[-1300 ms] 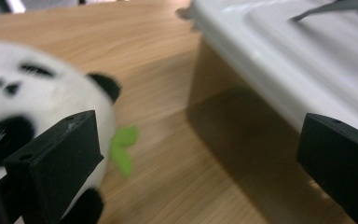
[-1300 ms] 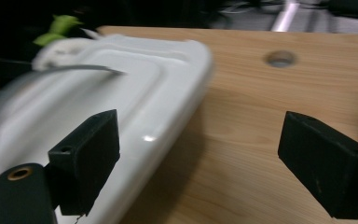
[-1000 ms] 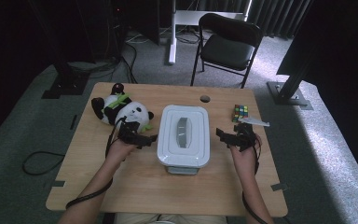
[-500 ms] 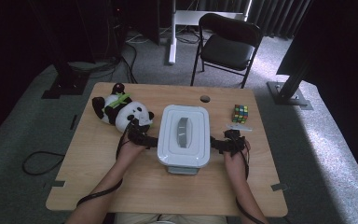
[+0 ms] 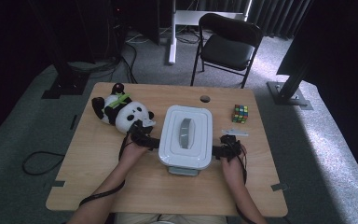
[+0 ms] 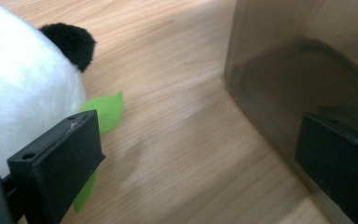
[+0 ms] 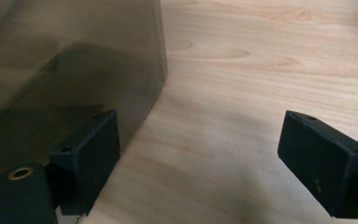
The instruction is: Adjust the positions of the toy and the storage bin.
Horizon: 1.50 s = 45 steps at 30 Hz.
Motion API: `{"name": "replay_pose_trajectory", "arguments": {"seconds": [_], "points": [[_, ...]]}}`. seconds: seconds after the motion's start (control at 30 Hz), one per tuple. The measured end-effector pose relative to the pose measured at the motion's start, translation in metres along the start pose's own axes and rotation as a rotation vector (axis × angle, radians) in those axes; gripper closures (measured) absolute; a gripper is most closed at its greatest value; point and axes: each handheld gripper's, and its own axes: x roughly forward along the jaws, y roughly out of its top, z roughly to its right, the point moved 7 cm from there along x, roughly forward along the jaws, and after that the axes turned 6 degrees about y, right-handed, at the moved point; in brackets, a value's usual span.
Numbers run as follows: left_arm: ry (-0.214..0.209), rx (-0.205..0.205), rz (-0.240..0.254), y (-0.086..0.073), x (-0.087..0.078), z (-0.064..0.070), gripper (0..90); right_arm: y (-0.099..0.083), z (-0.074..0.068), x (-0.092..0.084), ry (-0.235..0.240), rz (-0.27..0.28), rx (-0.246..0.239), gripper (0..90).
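The white lidded plastic box with a grey handle point(image 5: 186, 135) sits mid-table, long axis running twelve to six. Left gripper point(image 5: 145, 138) flanks it at nine o'clock, right gripper point(image 5: 224, 148) at three, both with jaws spread apart, gripping nothing, equally close.

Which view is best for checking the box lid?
High view: the white lid with its grey handle shows whole from above. The left gripper view and the right gripper view catch just the box's smoky side wall near the jaws, no lid.
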Motion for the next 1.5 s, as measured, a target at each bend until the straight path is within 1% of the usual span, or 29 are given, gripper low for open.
{"name": "replay_pose_trajectory", "arguments": {"seconds": [0.13, 0.17, 0.2, 0.23, 0.27, 0.33, 0.37, 0.47, 0.53, 0.6, 0.7, 0.77, 0.83, 0.93, 0.97, 1.03, 1.07, 1.1, 1.13, 1.2, 1.27, 1.33, 1.37, 1.4, 1.43, 1.47, 1.5], "points": [[-0.003, 0.029, -0.011, -0.004, -0.006, 0.008, 1.4, -0.005, -0.001, -0.007, 0.004, -0.005, -0.020, 13.3], [-0.004, 0.037, -0.010, -0.005, -0.008, 0.010, 1.5, -0.006, -0.002, -0.008, 0.011, -0.008, -0.018, 13.9], [-0.008, 0.047, -0.013, -0.007, -0.010, 0.011, 1.4, -0.007, -0.003, -0.011, 0.015, 0.004, -0.025, 13.9], [-0.010, 0.053, -0.016, -0.009, -0.012, 0.013, 1.5, -0.009, -0.003, -0.012, 0.016, 0.007, -0.032, 13.9], [-0.013, 0.056, -0.016, -0.010, -0.013, 0.014, 1.5, -0.010, -0.004, -0.013, 0.024, -0.004, -0.030, 13.9], [-0.016, 0.059, -0.017, -0.013, -0.016, 0.017, 1.4, -0.012, -0.005, -0.016, 0.027, 0.005, -0.041, 13.9], [-0.018, 0.064, -0.017, -0.014, -0.017, 0.018, 1.5, -0.013, -0.006, -0.017, 0.034, -0.002, -0.040, 13.9], [-0.026, 0.065, -0.024, -0.017, -0.021, 0.021, 1.5, -0.016, -0.008, -0.020, 0.041, -0.002, -0.041, 13.9], [-0.037, 0.055, -0.028, -0.019, -0.022, 0.024, 1.5, -0.018, -0.008, -0.023, 0.036, -0.001, -0.048, 13.9], [-0.042, 0.046, -0.024, -0.020, -0.023, 0.026, 1.5, -0.019, -0.008, -0.025, 0.034, -0.001, -0.038, 14.2], [-0.046, 0.055, -0.020, -0.022, -0.025, 0.029, 1.5, -0.021, -0.008, -0.028, 0.029, -0.003, -0.042, 14.4], [-0.053, 0.048, -0.021, -0.023, -0.025, 0.031, 1.4, -0.022, -0.007, -0.030, 0.027, 0.000, -0.045, 14.3], [-0.050, 0.042, -0.018, -0.023, -0.025, 0.031, 1.4, -0.023, -0.007, -0.031, 0.028, 0.001, -0.043, 13.9], [-0.063, 0.033, -0.015, -0.024, -0.025, 0.031, 1.4, -0.023, -0.005, -0.032, 0.024, -0.001, -0.050, 11.2], [-0.070, 0.030, -0.014, -0.024, -0.025, 0.031, 1.4, -0.023, -0.004, -0.032, 0.020, -0.003, -0.052, 10.8], [-0.079, 0.024, -0.012, -0.025, -0.025, 0.031, 1.3, -0.020, -0.001, -0.033, -0.002, 0.006, -0.062, 10.7], [-0.086, 0.024, -0.016, -0.025, -0.025, 0.031, 1.4, -0.019, 0.001, -0.035, -0.027, 0.020, -0.064, 10.7], [-0.090, 0.024, -0.016, -0.026, -0.025, 0.032, 1.4, -0.017, 0.003, -0.037, -0.043, 0.047, -0.068, 10.7], [-0.089, 0.026, -0.016, -0.026, -0.025, 0.032, 1.3, -0.015, 0.005, -0.039, -0.057, 0.053, -0.071, 10.5], [-0.085, 0.034, -0.018, -0.026, -0.025, 0.031, 1.3, -0.012, 0.010, -0.044, -0.059, 0.091, -0.061, 10.2], [-0.087, 0.034, -0.017, -0.027, -0.025, 0.031, 1.3, -0.010, 0.015, -0.049, -0.069, 0.086, -0.053, 10.2], [-0.087, 0.035, -0.019, -0.027, -0.025, 0.030, 1.3, -0.009, 0.020, -0.055, -0.080, 0.097, -0.051, 10.2], [-0.084, 0.035, -0.019, -0.028, -0.026, 0.029, 1.3, -0.009, 0.023, -0.057, -0.090, 0.084, -0.057, 10.2], [-0.081, 0.035, -0.020, -0.029, -0.026, 0.028, 1.3, -0.008, 0.025, -0.059, -0.085, 0.094, -0.048, 10.3], [-0.080, 0.034, -0.021, -0.029, -0.026, 0.027, 1.3, -0.008, 0.028, -0.061, -0.069, 0.100, -0.029, 10.4], [-0.078, 0.032, -0.021, -0.030, -0.026, 0.026, 1.3, -0.009, 0.030, -0.062, -0.045, 0.079, -0.018, 10.4], [-0.077, 0.031, -0.020, -0.030, -0.026, 0.025, 1.4, -0.009, 0.031, -0.062, -0.026, 0.072, -0.019, 10.4]]}}
